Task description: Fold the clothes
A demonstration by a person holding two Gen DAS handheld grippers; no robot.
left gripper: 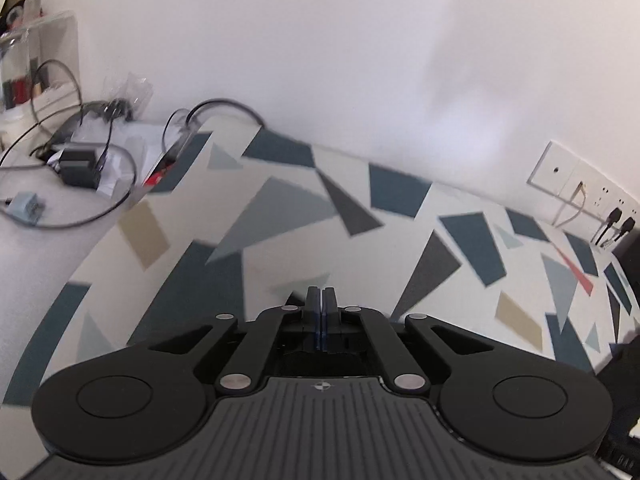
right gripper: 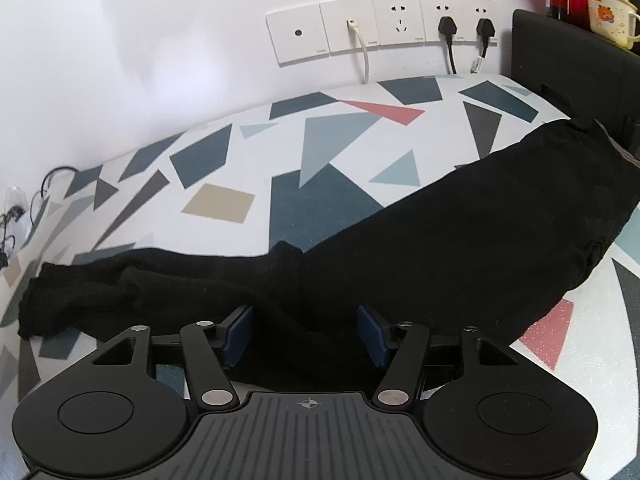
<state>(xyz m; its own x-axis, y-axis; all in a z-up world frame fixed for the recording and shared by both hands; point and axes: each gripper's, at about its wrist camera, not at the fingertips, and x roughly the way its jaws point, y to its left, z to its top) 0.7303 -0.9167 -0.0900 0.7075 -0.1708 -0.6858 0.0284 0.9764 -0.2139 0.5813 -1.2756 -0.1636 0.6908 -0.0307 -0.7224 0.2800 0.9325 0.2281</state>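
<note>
Black clothes [right gripper: 460,216] are sprawled across my patterned tablecloth [right gripper: 224,152], the one with the blue, grey, tan and red triangles, and they run from the far right by the dark headboard-looking thing [right gripper: 568,64] down to a rumpled sleeve or leg end on the left. My right gripper [right gripper: 306,334] is spread wide, blue pads [right gripper: 238,334] well apart, hanging just over the near edge of the fabric with nothing pinched between them as far as I can see. My left gripper [left gripper: 320,308] is clamped tight, pads pressed together, and I can't see any cloth caught in it; it sits over a bare stretch of the tablecloth, no garment in that view. Wall sockets [right gripper: 384,28] sit behind the table with a white cable and two black plugs in. Off to the left there's a mess of cables [left gripper: 80,152] and a small black box [left gripper: 78,168] on a white surface.
</note>
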